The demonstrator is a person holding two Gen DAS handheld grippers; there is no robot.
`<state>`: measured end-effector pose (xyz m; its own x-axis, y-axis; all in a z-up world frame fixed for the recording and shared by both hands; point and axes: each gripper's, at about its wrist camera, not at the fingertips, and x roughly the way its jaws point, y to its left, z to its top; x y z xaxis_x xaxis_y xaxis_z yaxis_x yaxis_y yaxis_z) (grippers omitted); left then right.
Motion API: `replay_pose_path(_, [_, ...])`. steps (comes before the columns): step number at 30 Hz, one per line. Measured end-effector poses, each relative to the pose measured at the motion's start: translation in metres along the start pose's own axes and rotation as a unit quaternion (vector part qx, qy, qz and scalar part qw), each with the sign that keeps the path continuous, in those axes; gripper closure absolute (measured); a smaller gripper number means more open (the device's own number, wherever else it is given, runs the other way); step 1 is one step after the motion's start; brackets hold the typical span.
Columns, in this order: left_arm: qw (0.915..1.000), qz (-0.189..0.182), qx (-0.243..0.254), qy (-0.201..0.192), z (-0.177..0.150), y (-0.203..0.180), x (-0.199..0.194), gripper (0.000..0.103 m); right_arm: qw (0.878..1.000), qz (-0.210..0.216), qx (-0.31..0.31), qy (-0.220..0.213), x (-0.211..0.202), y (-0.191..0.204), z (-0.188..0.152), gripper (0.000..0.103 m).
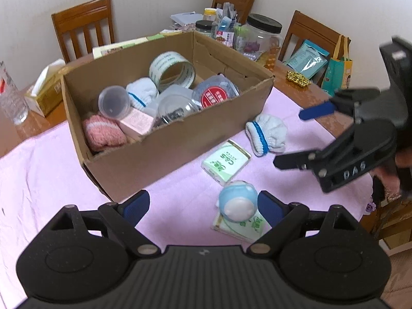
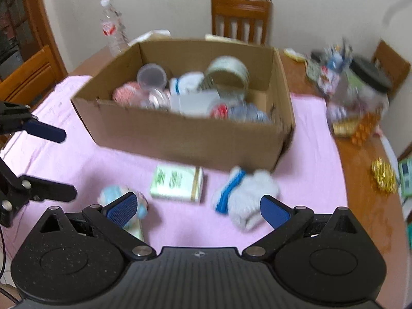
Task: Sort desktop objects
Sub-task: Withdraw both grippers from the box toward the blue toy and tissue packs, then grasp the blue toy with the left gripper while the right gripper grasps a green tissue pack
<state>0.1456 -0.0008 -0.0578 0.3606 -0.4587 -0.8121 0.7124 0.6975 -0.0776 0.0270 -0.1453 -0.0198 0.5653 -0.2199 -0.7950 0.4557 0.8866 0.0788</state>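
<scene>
Cardboard box [image 1: 180,139]: open-topped, on the pink cloth, already holding a tape roll [image 1: 172,70], clear cup, pink knit and more.
White glove [image 1: 266,134]: blue-cuffed, crumpled, lying beside the box.
Tissue pack [image 1: 226,163]: green-white, flat, near the glove.
Blue ball [image 1: 238,204]: resting on a second pack.

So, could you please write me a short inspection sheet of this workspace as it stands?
Surface: wooden table with a pink cloth over the near part.
Job's things: cardboard box holding a tape roll, a plastic cup and more; on the cloth, a white sock, a tissue pack and a blue ball on a second pack.
Clutter: jar, packets, tissue box, gold ornament behind the box.
Tools: left tool open, empty; right tool open, empty, near the sock.
Cables: nothing seen.
Surroundings: wooden chairs, pale wall.
</scene>
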Motion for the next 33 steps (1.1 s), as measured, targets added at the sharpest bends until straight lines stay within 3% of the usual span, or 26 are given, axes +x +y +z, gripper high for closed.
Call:
replay_pose_path(15, [0.9995, -0.001, 0.025, 0.018, -0.008, -0.019, 0.035, 0.012, 0.998, -0.018, 0.055, 0.023, 0.002, -0.019, -0.028, 0.000])
replay_pose_path(33, [0.9995, 0.021, 0.006, 0.021, -0.013, -0.002, 0.075, 0.013, 0.996, -0.021, 0.081, 0.043, 0.011, -0.029, -0.039, 0.000])
